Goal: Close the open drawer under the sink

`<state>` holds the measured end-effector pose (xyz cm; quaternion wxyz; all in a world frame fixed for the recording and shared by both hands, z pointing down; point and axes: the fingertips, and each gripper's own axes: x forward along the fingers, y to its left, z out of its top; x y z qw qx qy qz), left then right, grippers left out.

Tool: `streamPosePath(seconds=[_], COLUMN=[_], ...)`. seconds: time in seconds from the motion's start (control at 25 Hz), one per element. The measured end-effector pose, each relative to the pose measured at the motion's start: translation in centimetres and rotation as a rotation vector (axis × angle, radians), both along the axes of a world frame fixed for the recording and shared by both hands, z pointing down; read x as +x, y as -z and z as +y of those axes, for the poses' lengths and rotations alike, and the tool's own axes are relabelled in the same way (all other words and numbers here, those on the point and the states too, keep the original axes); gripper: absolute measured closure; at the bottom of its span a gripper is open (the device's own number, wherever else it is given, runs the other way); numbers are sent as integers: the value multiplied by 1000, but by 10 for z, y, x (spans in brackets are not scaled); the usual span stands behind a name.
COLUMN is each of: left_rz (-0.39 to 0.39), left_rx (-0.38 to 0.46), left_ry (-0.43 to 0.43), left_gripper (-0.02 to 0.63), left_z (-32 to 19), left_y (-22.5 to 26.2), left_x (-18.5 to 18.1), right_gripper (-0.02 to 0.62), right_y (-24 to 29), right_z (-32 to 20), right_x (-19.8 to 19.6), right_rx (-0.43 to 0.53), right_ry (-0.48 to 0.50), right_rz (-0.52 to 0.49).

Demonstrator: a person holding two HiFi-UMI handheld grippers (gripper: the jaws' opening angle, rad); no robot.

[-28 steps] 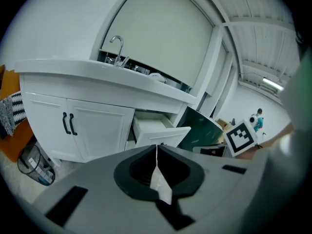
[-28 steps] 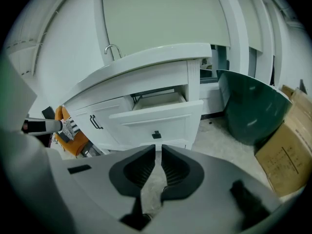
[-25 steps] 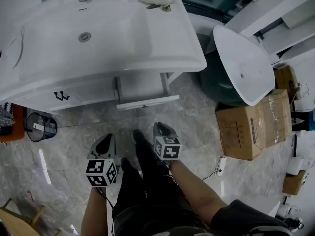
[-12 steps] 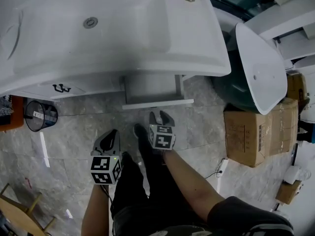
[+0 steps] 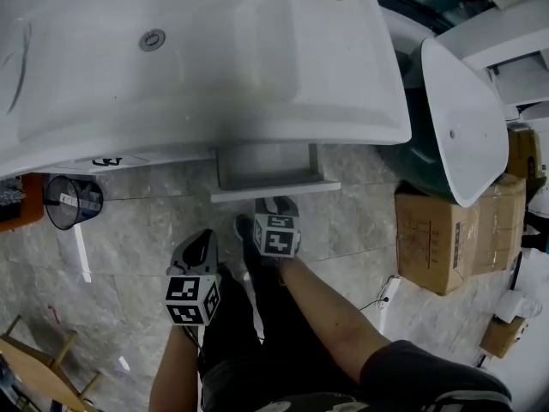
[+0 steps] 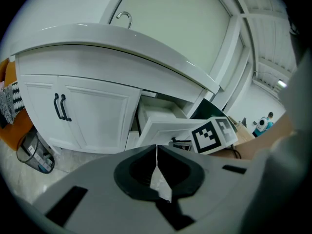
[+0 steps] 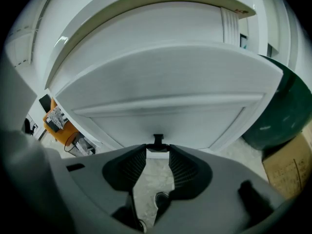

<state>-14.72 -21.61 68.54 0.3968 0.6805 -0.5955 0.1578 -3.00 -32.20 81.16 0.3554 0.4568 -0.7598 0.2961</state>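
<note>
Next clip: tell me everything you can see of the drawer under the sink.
The drawer is white, looks like painted wood, with a panelled front and a small dark handle. It stands pulled out below the sink, right of the closed cabinet doors; its visible inside looks empty. The open right gripper has its tips either side of the handle.

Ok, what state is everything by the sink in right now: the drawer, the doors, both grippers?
Drawer: pulled out, open.
Cabinet doors: shut.
Left gripper: jaws together, nothing between them.
Right gripper: jaws apart, drawer handle at its tips.
Cardboard box: taped shut.
</note>
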Motion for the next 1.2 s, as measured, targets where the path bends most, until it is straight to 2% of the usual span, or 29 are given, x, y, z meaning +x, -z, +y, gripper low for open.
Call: streamPosePath(seconds=[0.28, 1.2], left_rz=[-8, -5], left_rx=[-22, -16], left_ry=[-2, 60], left_gripper=[589, 589], left_z=[-12, -50], left_y=[-4, -7], left_x=[0, -20], right_gripper=[446, 446], right_y=[0, 6], right_z=[-11, -88], right_x=[-5, -34], right_rx=[-24, 34], right_ry=[4, 3], right_rz=[-25, -53])
